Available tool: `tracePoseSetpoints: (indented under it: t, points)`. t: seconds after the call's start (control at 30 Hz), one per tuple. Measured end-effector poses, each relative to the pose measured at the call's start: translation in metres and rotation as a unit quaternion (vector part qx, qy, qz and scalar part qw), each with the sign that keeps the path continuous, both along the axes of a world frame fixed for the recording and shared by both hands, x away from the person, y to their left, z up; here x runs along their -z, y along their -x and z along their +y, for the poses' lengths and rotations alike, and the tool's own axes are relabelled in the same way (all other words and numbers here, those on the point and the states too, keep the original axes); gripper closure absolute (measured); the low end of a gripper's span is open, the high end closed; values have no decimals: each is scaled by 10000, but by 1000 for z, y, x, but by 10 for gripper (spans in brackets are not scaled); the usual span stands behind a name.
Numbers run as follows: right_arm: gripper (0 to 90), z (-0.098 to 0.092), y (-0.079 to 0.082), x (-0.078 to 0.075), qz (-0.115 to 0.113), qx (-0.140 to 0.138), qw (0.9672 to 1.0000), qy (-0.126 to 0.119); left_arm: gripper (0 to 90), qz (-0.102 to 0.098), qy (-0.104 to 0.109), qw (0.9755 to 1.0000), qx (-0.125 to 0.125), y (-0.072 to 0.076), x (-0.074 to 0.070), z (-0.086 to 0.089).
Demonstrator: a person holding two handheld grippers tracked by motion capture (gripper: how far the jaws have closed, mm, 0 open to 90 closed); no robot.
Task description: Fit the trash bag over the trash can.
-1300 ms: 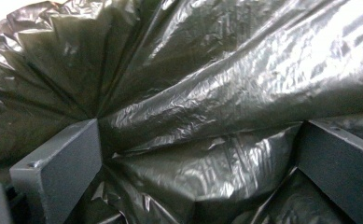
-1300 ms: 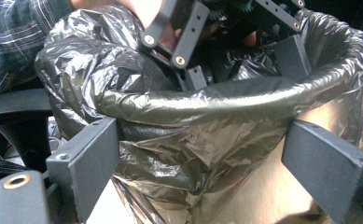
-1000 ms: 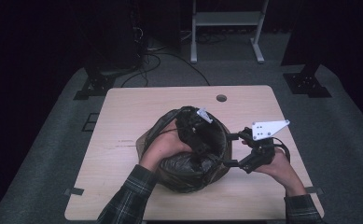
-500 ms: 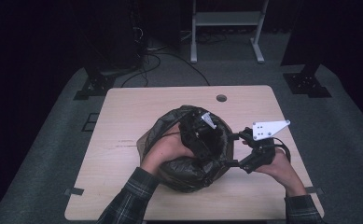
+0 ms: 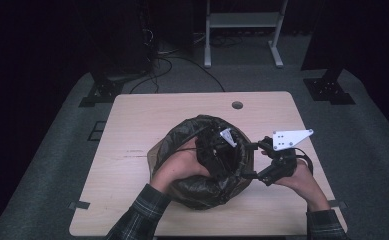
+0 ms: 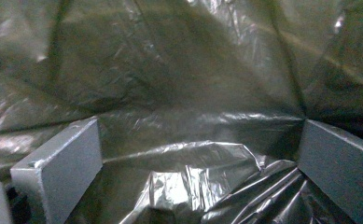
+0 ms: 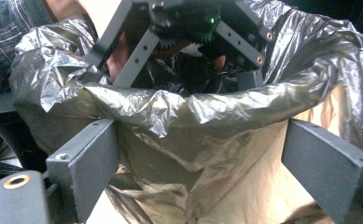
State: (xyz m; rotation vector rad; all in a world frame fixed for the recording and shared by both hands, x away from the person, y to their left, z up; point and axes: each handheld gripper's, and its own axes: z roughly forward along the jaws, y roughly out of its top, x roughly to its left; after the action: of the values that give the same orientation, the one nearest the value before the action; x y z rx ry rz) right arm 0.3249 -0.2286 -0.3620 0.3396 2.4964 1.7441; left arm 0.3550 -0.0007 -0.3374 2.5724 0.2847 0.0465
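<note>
Left gripper (image 5: 221,150), jaws spread wide with nothing clamped, is sunk inside the crumpled dark translucent plastic bag (image 5: 192,187) lying on the pale wooden table (image 5: 147,115). Right gripper (image 5: 254,160), jaws likewise wide apart, straddles the bag's rim without pinching it. Judged step: opening the bag's mouth; next, the right jaws must close on the rim.

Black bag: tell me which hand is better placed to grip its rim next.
Right. The right gripper stands open outside the black bag, its jaws either side of the crumpled rim. The left gripper is open too, but deep inside the bag, facing its inner wall rather than the rim.
</note>
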Motion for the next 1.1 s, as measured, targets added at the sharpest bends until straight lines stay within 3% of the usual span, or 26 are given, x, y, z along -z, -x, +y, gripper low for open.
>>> tracePoseSetpoints:
  t: [0.2,0.5,0.7,0.87,1.1]
  points:
    - [101,0,0,0,12,7,10000,-6,0,-37,-57,9995,-302,-11,-3,11]
    - [101,0,0,0,22,19,10000,-22,0,-188,-514,9969,-564,-26,3,23]
    - [101,-1,0,-1,10,37,10000,-38,0,-286,-156,9982,-498,-21,-7,25]
    - [101,-2,0,-3,-9,49,10000,-61,0,-401,24,9982,-454,-12,-23,29]
    - [101,-3,1,-4,-6,51,10000,-76,0,-379,24,9986,-366,-2,-38,44]
